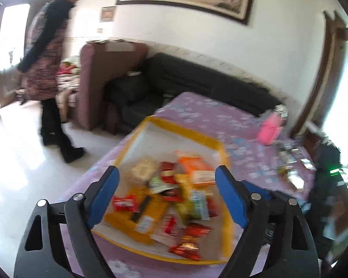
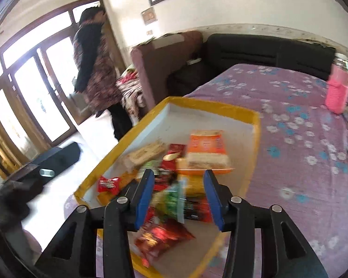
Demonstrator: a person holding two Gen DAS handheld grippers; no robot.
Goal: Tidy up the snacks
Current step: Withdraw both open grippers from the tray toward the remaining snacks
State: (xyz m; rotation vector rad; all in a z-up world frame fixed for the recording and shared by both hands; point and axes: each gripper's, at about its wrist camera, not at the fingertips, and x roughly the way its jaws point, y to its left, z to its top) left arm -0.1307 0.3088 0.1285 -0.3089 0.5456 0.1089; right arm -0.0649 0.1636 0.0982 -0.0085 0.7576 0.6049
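Observation:
A shallow white tray with a yellow rim point(image 1: 185, 131) point(image 2: 211, 105) lies on the purple flowered tablecloth and holds a heap of snack packets: red ones point(image 1: 124, 202) point(image 2: 109, 184), an orange pack point(image 1: 198, 170) point(image 2: 206, 147), a pale biscuit pack point(image 1: 141, 170) point(image 2: 143, 154). My left gripper point(image 1: 165, 199) hangs open above the heap, holding nothing. My right gripper point(image 2: 178, 197) is open above the tray's near end, with a blurred green and yellow packet point(image 2: 171, 201) between its fingers; whether it touches them is unclear.
A pink object point(image 1: 269, 129) point(image 2: 337, 92) stands at the table's far right, with more small packets point(image 1: 292, 162) at the right edge. A black sofa point(image 1: 197, 78) and a maroon chair point(image 1: 99, 74) are behind. A person point(image 1: 48, 69) point(image 2: 95, 69) stands on the floor at left.

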